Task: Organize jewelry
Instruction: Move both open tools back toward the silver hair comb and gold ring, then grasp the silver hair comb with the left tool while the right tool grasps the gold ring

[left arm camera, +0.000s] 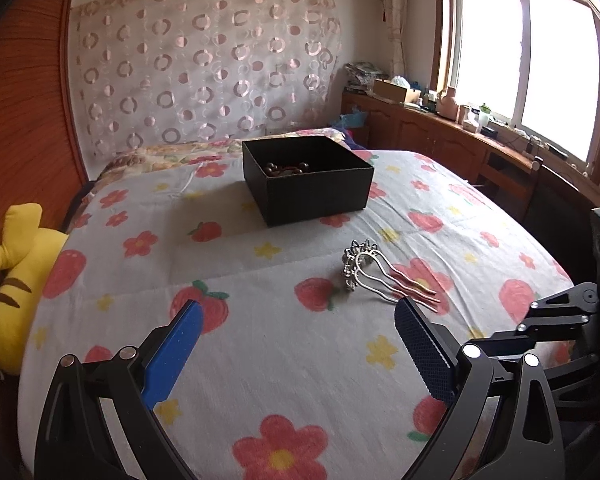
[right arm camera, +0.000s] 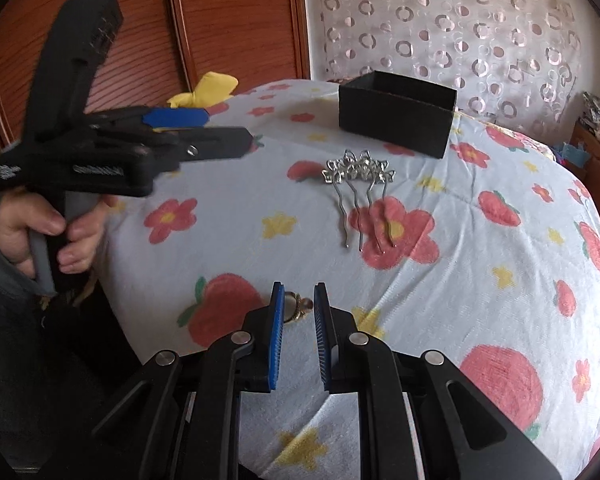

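On the bedspread, black box (left arm camera: 308, 178) holds dark beads (left arm camera: 286, 169); left gripper (left arm camera: 300, 334) fingers apart, right gripper (right arm camera: 298, 312) fingers narrowly apart.

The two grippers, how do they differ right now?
The left gripper has its jaws spread wide with nothing between them; the right gripper is nearly closed. The left one points toward the silver hair comb; the right one hangs over a small gold ring. Both have blue pads.

Open bedspread (left arm camera: 300, 380) ahead — only the black box (left arm camera: 312, 188) stands up.
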`<state>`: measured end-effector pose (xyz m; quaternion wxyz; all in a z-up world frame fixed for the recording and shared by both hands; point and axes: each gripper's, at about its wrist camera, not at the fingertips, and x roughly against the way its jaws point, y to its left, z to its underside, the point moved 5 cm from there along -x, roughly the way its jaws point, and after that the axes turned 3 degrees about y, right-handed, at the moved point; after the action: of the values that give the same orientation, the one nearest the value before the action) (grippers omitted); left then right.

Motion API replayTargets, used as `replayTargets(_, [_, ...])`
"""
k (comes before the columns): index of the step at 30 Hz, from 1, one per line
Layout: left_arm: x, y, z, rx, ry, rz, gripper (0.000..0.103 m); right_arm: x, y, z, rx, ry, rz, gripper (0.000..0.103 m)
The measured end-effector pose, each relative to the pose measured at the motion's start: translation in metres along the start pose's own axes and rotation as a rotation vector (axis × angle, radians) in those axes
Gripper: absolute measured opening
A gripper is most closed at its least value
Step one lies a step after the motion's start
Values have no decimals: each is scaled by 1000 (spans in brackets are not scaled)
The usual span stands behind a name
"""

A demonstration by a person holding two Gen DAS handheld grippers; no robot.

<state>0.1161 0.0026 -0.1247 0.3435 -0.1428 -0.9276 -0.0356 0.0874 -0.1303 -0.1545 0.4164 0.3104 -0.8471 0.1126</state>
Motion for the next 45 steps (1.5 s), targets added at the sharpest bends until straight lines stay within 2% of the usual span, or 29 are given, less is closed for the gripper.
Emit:
replayTargets(8, [1,-8,0,-16,2,18,93,-4,-1,2,21,17,26,16])
replayTargets(12, [-6,-8,-1,-16,16,24,93,-3,-2,2,25,14,22,13])
replayTargets(22, [-41,-13,-12,-44,80,48,93,19,-30,-1,-20,-46,64,12])
replayTargets(30, [-61,-23,-33,-51,91,82,92,30,-49,0,-50,-72,90,12])
replayTargets(31, [-65,-24,-37,-52,95,93,89,30,-51,1,-54,-73,92,12])
replayTargets(33, [-73,-26,-40,-58,123,101,70,30,-55,1,-61,-75,96,12])
replayTargets(34, [-77,-28,-41,-61,137,109,65,30,-56,0,-64,-75,97,12])
replayTargets(36, [-87,-29,-41,-63,169,124,47,30,-59,1,-70,-76,97,12])
replayTargets(39, [-96,-32,-39,-71,204,134,37,30,-61,1,-75,-76,96,12])
replayTargets(45, [-102,-40,-33,-96,234,155,32,28,-63,1,-84,-76,92,12])
